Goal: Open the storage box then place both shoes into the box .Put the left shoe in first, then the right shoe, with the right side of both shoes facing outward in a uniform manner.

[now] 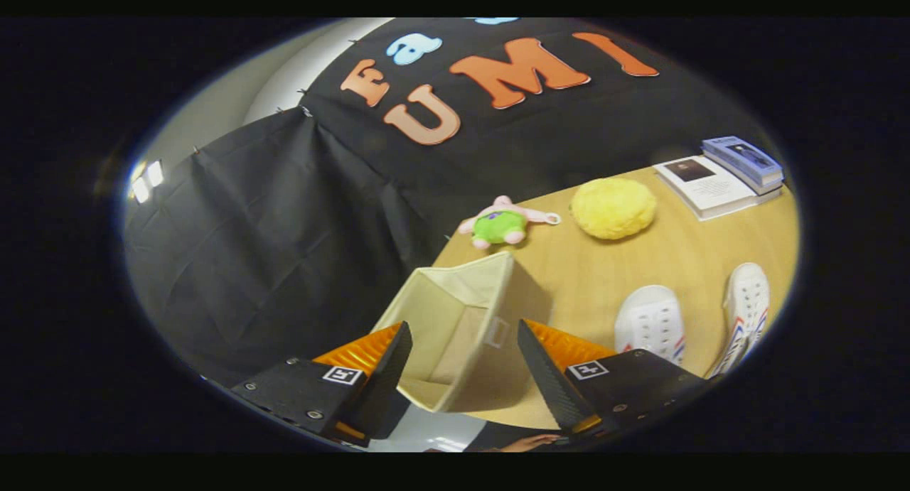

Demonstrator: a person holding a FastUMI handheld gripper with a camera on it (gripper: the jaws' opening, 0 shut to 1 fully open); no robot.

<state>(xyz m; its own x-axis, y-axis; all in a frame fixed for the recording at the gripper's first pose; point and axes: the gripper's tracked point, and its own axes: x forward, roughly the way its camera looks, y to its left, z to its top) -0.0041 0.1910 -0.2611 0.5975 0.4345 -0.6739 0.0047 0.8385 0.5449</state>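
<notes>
The beige fabric storage box [458,335] sits at the near corner of the wooden table [611,271], overhanging the edge a bit, w/ its top open. Inside I see only bare cloth walls and floor, no contents. A small label pocket shows on the side wall facing the shoes.

Two white sneakers sit on the table to the right of the box, well apart from it: the nearer shoe [650,324] just beyond the right finger, the farther shoe [746,313] beside it, tipped onto its side so red & blue stripes show.

The gripper [464,367] hangs above the box, fingers spread wide, holding nothing; the box shows between them, approx. centred. Can't tell if either finger touches the box rim.

Further back on the table: a pink & green plush toy [501,224], a fluffy yellow cushion [613,207] beside it, and a stack of books [721,175] at the far corner. A bit of a person's hand shows below the table edge.
</notes>
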